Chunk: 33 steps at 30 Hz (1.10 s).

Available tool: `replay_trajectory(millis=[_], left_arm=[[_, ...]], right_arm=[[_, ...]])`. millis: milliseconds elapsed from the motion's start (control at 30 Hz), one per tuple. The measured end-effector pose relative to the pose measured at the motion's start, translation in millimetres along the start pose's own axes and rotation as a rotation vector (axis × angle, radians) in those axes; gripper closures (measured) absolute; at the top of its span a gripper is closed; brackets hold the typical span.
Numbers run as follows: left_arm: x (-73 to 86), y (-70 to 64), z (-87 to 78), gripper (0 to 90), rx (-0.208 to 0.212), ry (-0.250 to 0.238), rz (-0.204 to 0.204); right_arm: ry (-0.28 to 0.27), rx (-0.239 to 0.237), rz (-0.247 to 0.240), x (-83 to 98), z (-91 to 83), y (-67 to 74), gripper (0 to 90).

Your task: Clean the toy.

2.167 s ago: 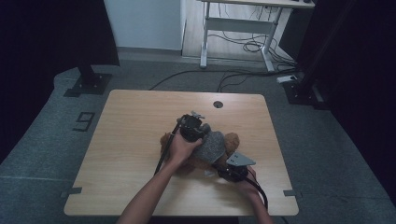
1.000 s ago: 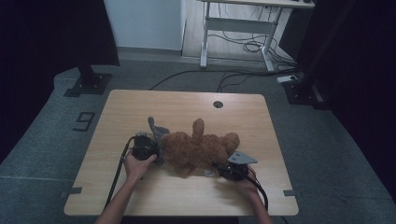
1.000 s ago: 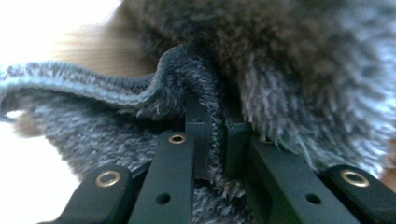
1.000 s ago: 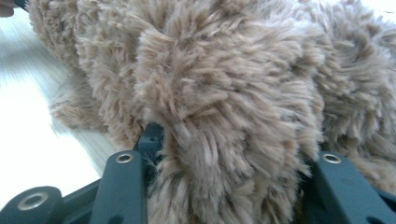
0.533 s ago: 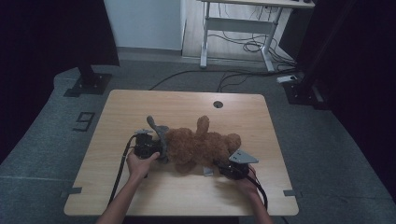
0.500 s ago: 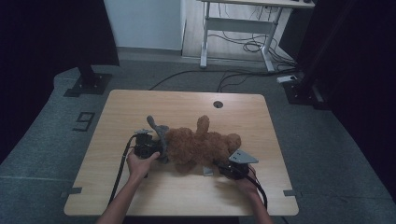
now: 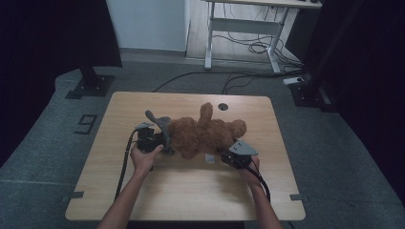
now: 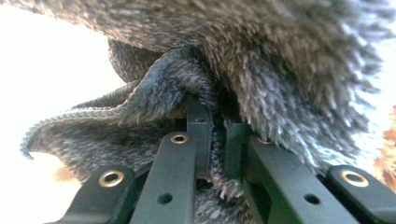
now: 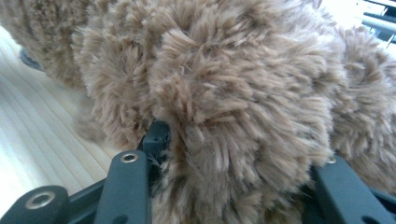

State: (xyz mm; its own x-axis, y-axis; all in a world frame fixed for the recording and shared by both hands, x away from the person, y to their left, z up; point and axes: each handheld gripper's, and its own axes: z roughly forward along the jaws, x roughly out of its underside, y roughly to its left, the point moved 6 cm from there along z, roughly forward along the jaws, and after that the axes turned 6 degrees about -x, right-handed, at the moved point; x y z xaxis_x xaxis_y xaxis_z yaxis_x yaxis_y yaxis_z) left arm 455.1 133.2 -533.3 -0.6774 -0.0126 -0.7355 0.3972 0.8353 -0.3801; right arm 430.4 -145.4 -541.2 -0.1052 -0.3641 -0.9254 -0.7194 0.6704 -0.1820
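Brown plush teddy bear (image 7: 205, 136) lies mid-table (image 7: 191, 191), grey knit garment (image 7: 160, 125) bunched at its nine o'clock end. My left gripper (image 7: 165, 142) pinches garment fabric, jaws pressed nearly together. My right gripper (image 7: 224, 156), bear's five o'clock, jaws just closing around furry limb. Risk, I judge: right grip holds mostly fur, slips under pull; bear drags, garment stretches instead of sliding.
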Motion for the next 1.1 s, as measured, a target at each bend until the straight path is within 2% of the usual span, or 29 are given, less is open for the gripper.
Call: replay_trajectory(millis=[67,133,200,267,300,400,500,567,667,767,867,933,967,1033,1100], left_arm=[[9.8,4.6,4.7,84.1,-0.001,0.021,-0.005],[14.5,6.9,5.3,83.7,0.014,0.020,-0.020],[16.4,7.6,3.0,83.2,0.028,0.023,-0.028],[15.4,7.6,-3.4,82.2,0.021,0.028,-0.011],[12.9,8.0,-8.3,81.6,0.012,0.016,-0.008],[-0.7,6.3,-27.4,81.3,0.023,-0.036,-0.016],[-20.5,-6.1,-47.9,81.4,0.041,-0.095,0.013],[-34.3,-20.2,-59.1,81.6,0.060,-0.128,0.048],[-50.6,-45.4,-66.2,81.7,0.086,-0.151,0.103],[-60.1,-68.8,-60.6,81.5,0.094,-0.147,0.155],[-57.8,-83.0,-40.9,81.1,0.078,-0.083,0.198],[-46.7,-86.2,-23.0,80.7,0.063,0.007,0.209],[-40.3,-86.2,-15.0,80.5,0.053,0.032,0.220],[-32.5,-83.1,-8.0,80.5,0.034,0.027,0.225],[-29.0,-77.9,-7.5,80.9,0.044,0.013,0.194]], right_arm=[[0.026,-0.009,-0.013,8.3,2.1,2.7,52.4],[0.041,-0.018,-0.015,14.6,1.1,4.4,52.2],[0.040,-0.028,0.004,21.2,-1.0,6.5,52.2],[0.056,-0.036,-0.002,27.6,-3.3,9.8,52.1],[0.059,-0.038,-0.016,30.0,-4.9,11.4,52.1],[0.086,-0.051,-0.058,35.8,-9.9,17.2,51.9],[0.103,-0.055,-0.083,37.4,-12.1,20.4,51.9],[0.105,-0.059,-0.076,37.6,-12.7,20.2,51.8],[0.103,-0.065,-0.068,37.5,-13.0,20.2,51.7],[0.103,-0.070,-0.067,37.7,-14.2,20.7,51.3],[0.101,-0.073,-0.063,37.8,-14.9,21.5,50.7],[0.100,-0.078,-0.060,37.6,-15.4,21.8,49.2],[0.099,-0.080,-0.055,37.5,-15.8,21.9,47.1],[0.105,-0.077,-0.039,37.6,-17.0,22.1,42.2],[0.098,-0.084,-0.002,36.9,-20.1,22.0,36.9]])
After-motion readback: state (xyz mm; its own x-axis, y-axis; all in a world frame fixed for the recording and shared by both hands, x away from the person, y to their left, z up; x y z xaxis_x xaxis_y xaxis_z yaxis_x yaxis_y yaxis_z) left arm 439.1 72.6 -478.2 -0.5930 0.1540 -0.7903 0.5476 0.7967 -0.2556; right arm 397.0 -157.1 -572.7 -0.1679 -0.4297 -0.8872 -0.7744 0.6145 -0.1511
